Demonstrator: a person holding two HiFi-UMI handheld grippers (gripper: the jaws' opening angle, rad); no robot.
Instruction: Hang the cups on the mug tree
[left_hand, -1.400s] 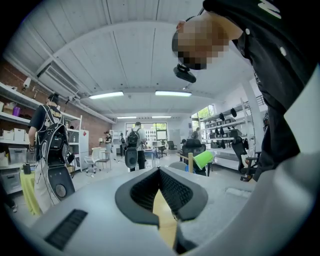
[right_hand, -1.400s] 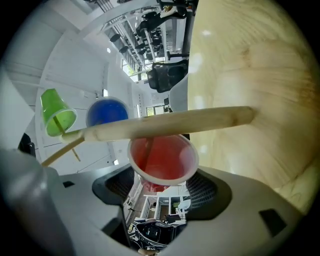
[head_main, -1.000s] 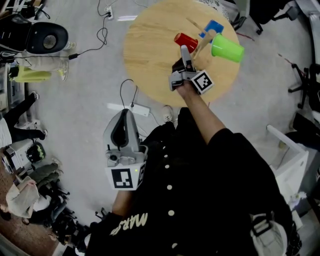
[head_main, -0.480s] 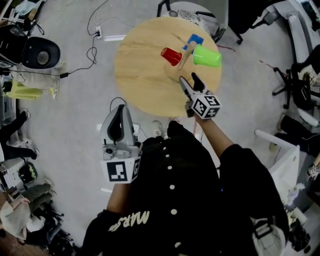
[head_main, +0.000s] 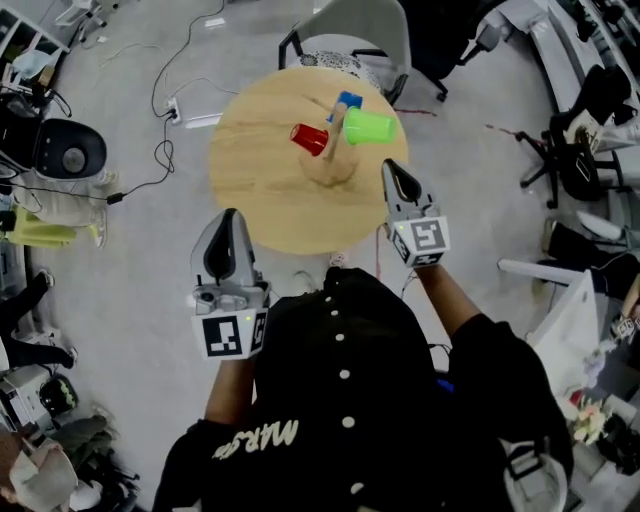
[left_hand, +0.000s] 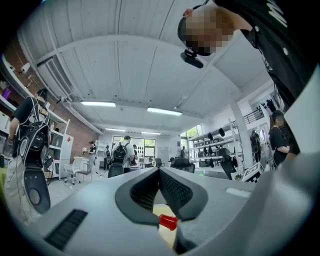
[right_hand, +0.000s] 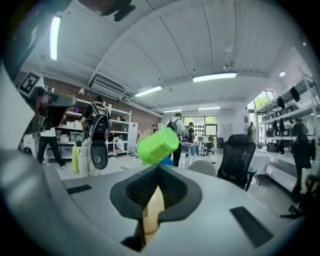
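Step in hand: judged to be the end of the task. On the round pale-wood table (head_main: 250, 190) stands the wooden mug tree (head_main: 335, 148). It carries three cups: the red plastic cup (head_main: 309, 138) on its left, the small blue cup (head_main: 347, 101) at the far side and the lime-green plastic cup (head_main: 368, 126) on its right. No loose cup is seen on the tabletop.

Right gripper (head_main: 394, 170): held just off the table's right edge, clear of the tree. Its jaws have just been closing and now meet with nothing between them. Left gripper (head_main: 228, 218): at the table's near-left edge, jaws together, likewise empty.

Next move, as a judgement: no further pick seems needed. Both grippers should stay back so as not to knock a hung cup, and each cup's seat on its peg should be checked.

View differences:
- The head view alone shows all three cups and both grippers' places.
- The right gripper view shows the green cup (right_hand: 158, 145) tilted on its peg just above the closed tips, with a bit of blue behind it and no red.
- The left gripper view shows only the red cup (left_hand: 168, 221), low beyond the closed jaws, over a sliver of tabletop.
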